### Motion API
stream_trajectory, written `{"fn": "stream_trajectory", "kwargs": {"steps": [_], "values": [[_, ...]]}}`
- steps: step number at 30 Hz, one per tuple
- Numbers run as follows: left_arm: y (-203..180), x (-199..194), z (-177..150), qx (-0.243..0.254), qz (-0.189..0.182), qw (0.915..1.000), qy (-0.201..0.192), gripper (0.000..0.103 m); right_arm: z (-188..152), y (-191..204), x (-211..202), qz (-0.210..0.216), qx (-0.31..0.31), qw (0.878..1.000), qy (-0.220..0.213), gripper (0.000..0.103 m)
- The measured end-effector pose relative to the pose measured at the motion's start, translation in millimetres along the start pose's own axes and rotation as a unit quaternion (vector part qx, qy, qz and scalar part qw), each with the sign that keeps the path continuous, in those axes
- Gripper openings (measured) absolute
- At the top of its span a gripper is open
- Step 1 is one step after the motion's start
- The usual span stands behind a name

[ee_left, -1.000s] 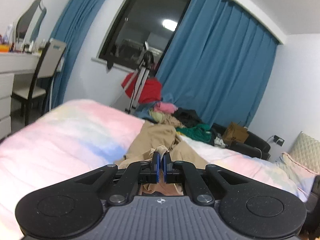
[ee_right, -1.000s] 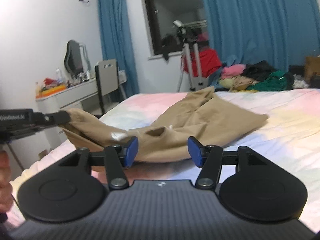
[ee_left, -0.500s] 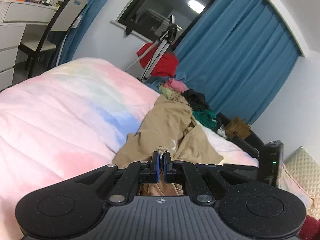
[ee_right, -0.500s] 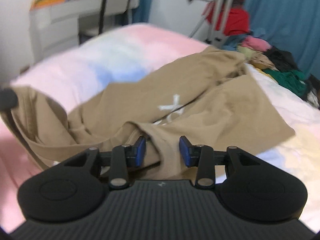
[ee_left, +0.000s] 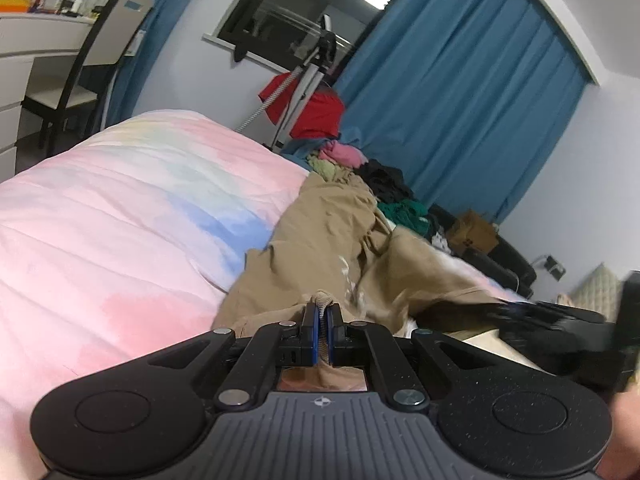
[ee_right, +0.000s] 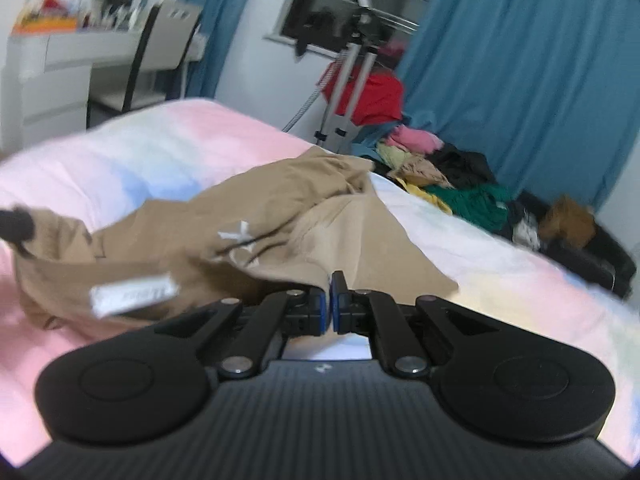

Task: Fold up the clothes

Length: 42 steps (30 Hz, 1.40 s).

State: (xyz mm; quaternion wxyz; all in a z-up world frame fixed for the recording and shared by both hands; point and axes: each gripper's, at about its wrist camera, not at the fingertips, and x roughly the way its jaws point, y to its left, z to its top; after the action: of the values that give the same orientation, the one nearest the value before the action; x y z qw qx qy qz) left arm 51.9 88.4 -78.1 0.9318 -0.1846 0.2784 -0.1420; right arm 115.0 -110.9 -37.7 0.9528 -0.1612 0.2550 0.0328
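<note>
A tan garment [ee_left: 328, 232] with a white print lies crumpled on the pastel quilt. My left gripper [ee_left: 322, 320] is shut on the garment's ribbed edge, with fabric sticking up between the pads. My right gripper [ee_right: 331, 304] is shut on another edge of the same garment [ee_right: 280, 216], near its lower right side. The right gripper also shows blurred at the right of the left wrist view [ee_left: 560, 320]. The left gripper's tip shows at the far left of the right wrist view [ee_right: 16, 222], holding the lifted cloth. A white label [ee_right: 134, 294] hangs from the fabric.
The pink, blue and white quilt [ee_left: 120, 216] covers the bed. A heap of mixed clothes [ee_right: 440, 172] lies at the far end. A tripod [ee_right: 352, 80] with a red cloth stands by the window and blue curtains. A white desk and chair [ee_left: 72, 64] stand left.
My right gripper moved down onto the tan garment and closed on its edge; it was open a second ago. My left gripper stayed shut on the fabric and tilted downward.
</note>
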Motion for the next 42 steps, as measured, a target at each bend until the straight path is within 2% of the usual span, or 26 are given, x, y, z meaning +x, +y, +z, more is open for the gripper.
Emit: {"fn": "stream_trajectory", "kwargs": {"steps": [5,11,14,15,17,19,22,27,29,30,31,32,35,38,40,42], "values": [[-17,1,-9,0.032,0.005,0.9993,0.018,0.004,-26,-17,-6,0.039,0.031,0.998,0.044,0.007],[-37,3,-19,0.075,0.023,0.9963,0.036,0.004,-58,-36,-14,0.087,0.069,0.989,0.095,0.01],[-39,5,-21,0.076,0.04,0.9955,0.041,0.004,-61,-32,-20,0.1,0.057,0.99,0.086,0.013],[-38,4,-20,0.074,0.042,0.9956,0.04,0.004,-60,-29,-23,0.101,0.048,0.991,0.08,0.02],[-37,2,-20,0.068,0.046,0.996,0.035,0.004,-58,-24,-27,0.101,0.029,0.992,0.067,0.055],[-35,0,-19,0.062,0.05,0.9964,0.03,0.004,-57,-22,-29,0.09,0.005,0.995,0.046,0.059],[-35,0,-16,0.061,0.05,0.9965,0.027,0.005,-56,-12,-28,0.091,-0.041,0.995,0.029,0.059],[-30,10,-19,0.069,0.051,0.9958,0.031,0.006,-60,11,2,0.1,-0.092,0.99,0.048,0.057],[-24,18,-22,0.067,0.056,0.9952,0.042,0.006,-61,14,22,0.089,-0.09,0.99,0.067,0.046],[-22,21,-23,0.066,0.057,0.9951,0.047,0.006,-61,12,28,0.084,-0.078,0.991,0.073,0.04],[-20,23,-23,0.065,0.057,0.9949,0.05,0.006,-60,7,34,0.08,-0.062,0.992,0.079,0.023],[-19,24,-23,0.064,0.057,0.995,0.051,0.006,-59,3,38,0.075,-0.046,0.993,0.083,0.013],[-20,24,-22,0.067,0.051,0.9951,0.051,0.009,-53,-18,34,0.067,0.017,0.995,0.067,0.01],[-28,20,-24,0.08,0.05,0.9942,0.053,0.013,-46,-38,12,0.077,0.086,0.993,0.022,0.009],[-38,15,-26,0.1,0.046,0.9927,0.05,0.032,-40,-48,-4,0.078,0.116,0.99,-0.007,0.009],[-51,8,-29,0.13,0.046,0.9896,0.042,0.045,-36,-58,-18,0.082,0.138,0.986,-0.033,0.009]]}}
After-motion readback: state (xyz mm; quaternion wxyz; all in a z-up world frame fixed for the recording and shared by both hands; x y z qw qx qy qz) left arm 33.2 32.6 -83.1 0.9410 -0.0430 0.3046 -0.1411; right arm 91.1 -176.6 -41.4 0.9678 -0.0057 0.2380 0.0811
